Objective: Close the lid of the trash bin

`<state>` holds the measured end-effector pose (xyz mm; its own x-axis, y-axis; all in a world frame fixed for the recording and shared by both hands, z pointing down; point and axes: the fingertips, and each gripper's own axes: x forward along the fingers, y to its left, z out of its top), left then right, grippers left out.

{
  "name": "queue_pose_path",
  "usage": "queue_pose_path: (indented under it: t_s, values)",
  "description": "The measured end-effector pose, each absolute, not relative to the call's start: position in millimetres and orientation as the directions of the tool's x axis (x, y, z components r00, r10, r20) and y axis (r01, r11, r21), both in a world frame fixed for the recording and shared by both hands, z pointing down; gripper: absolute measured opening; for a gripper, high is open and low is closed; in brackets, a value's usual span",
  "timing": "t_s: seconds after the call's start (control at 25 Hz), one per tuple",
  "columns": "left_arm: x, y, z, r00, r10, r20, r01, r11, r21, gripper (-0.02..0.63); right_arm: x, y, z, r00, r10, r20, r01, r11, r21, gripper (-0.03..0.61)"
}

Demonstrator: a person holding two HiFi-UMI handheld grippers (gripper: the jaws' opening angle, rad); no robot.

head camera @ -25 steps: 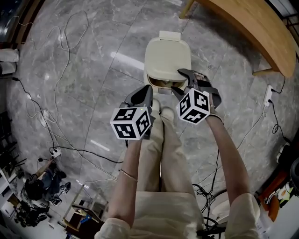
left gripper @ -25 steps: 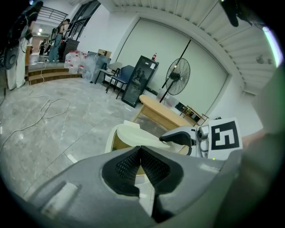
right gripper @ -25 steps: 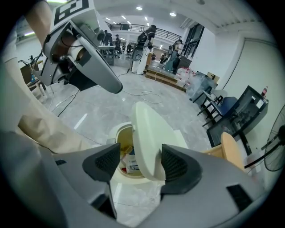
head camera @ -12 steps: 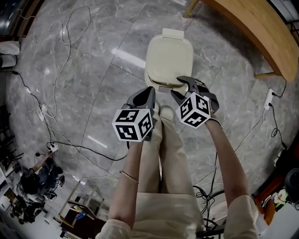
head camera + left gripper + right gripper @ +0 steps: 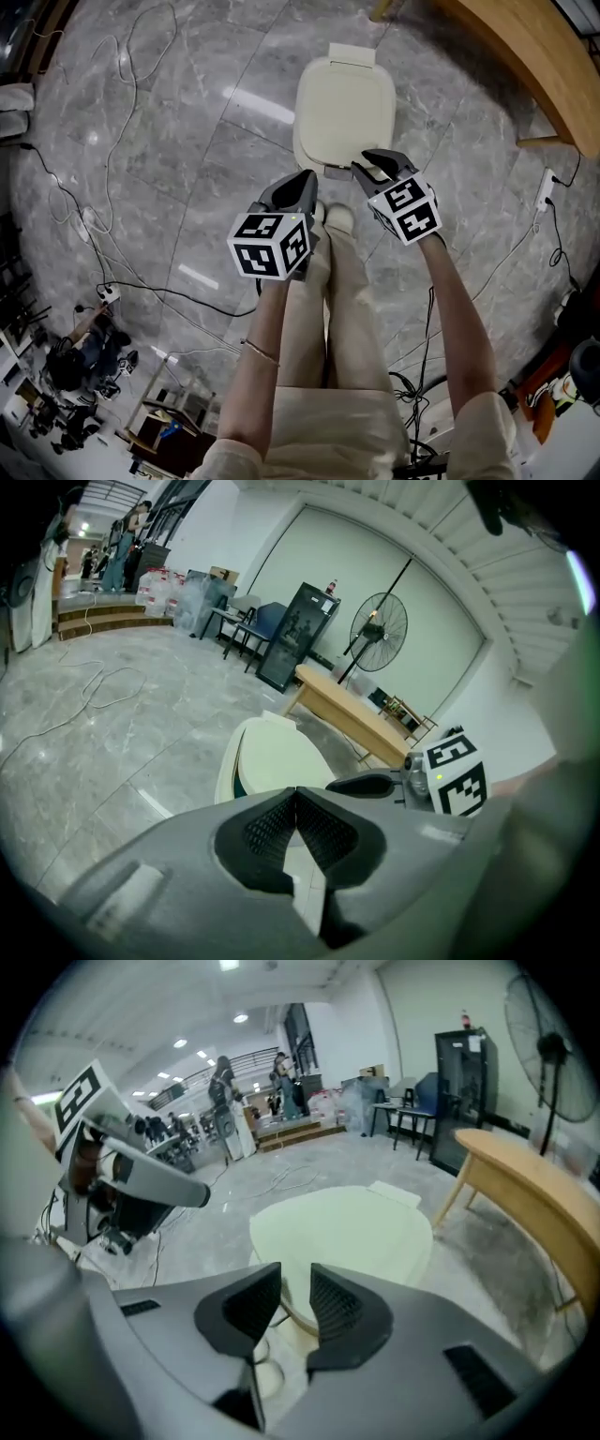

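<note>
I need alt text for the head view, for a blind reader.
Seen from above, a cream plastic trash bin stands on a grey marble floor, its lid nearly down. The right claw, jaws closing with nothing between them, reaches its front edge; the shut left claw hovers beside it.

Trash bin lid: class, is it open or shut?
Almost shut: lid lies low, but a dark gap shows above the bin rim.

wooden table (image 5: 525,47): cropped by frame edge | trash bin (image 5: 225,776) inside: hidden under lid (image 5: 281,757)
</note>
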<state>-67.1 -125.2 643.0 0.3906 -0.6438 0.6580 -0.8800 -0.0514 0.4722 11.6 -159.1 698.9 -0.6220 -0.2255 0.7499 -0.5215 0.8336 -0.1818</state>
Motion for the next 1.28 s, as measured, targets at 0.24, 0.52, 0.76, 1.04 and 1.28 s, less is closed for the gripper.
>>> queue_pose_path:
  t_s: [0.24,0.52,0.76,1.04,1.28]
  values:
    - [-70,-126,654,0.412,-0.626,0.662,-0.876,-0.070,0.478,0.023,18,-165,713,-0.604,-0.287,0.743,-0.628,0.746,-0.222,0.023]
    - [-69,-128,671,0.431,-0.610,0.665,-0.873,-0.096,0.478,0.023,20,-165,732,-0.579,-0.322,0.749,-0.681,0.697,-0.226,0.006]
    - [-68,-128,685,0.439,-0.601,0.668,-0.872,-0.105,0.479,0.023,23,-164,743,-0.554,-0.364,0.749,-0.735,0.636,-0.234,0.005]
    - [-68,-130,692,0.445,-0.596,0.669,-0.870,-0.111,0.480,0.023,23,-165,746,-0.535,-0.396,0.746,-0.762,0.608,-0.224,0.005]
    - [-67,-132,695,0.451,-0.591,0.669,-0.868,-0.115,0.484,0.023,23,-165,749,-0.518,-0.408,0.752,-0.771,0.604,-0.203,0.005]
